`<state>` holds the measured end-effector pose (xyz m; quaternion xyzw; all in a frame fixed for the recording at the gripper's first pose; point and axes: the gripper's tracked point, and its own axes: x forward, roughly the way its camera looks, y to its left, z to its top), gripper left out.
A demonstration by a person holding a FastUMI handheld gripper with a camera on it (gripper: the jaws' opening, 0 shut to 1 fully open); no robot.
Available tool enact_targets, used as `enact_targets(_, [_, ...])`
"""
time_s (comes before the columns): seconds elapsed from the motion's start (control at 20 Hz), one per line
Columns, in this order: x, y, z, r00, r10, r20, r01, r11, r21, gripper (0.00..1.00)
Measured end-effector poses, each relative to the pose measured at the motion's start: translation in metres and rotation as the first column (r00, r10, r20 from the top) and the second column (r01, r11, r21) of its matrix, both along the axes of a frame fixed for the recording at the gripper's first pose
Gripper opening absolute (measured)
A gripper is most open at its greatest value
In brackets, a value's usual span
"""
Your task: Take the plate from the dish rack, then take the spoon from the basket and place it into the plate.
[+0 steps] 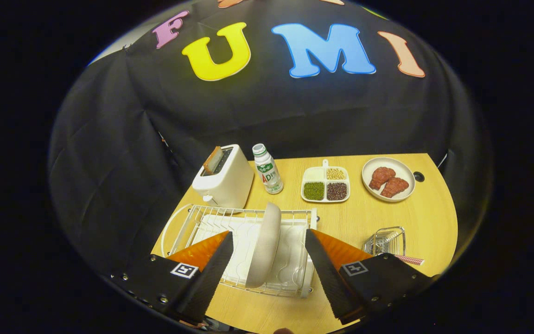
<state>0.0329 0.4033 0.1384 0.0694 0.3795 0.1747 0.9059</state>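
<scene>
The claw (269, 246) hangs above the near edge of the desk (387, 222), tilted down, its fingers spread wide and gripping nothing. Between them the plate (264, 246) stands on edge in the white wire dish rack (211, 218); it is pale and plain, its rim facing the claw, its long axis running from near to far (touching neither finger). Just beyond the right finger sits a small wire basket (385, 240) with a red-checked handle sticking out to its right. Farther back stand a toaster (224, 178), a bottle (268, 169), a divided dish of beans (326, 185) and a plate of meat (388, 179).
</scene>
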Motion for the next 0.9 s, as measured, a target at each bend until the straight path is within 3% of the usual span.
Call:
enact_targets(0.6, [0.025, 0.02, -0.072, 0.974, -0.069, -0.214, 0.044, 0.992, -0.12, 0.97])
enact_targets(0.9, [0.029, 0.023, -0.106, 0.944, -0.092, -0.318, 0.037, 0.984, -0.176, 0.97])
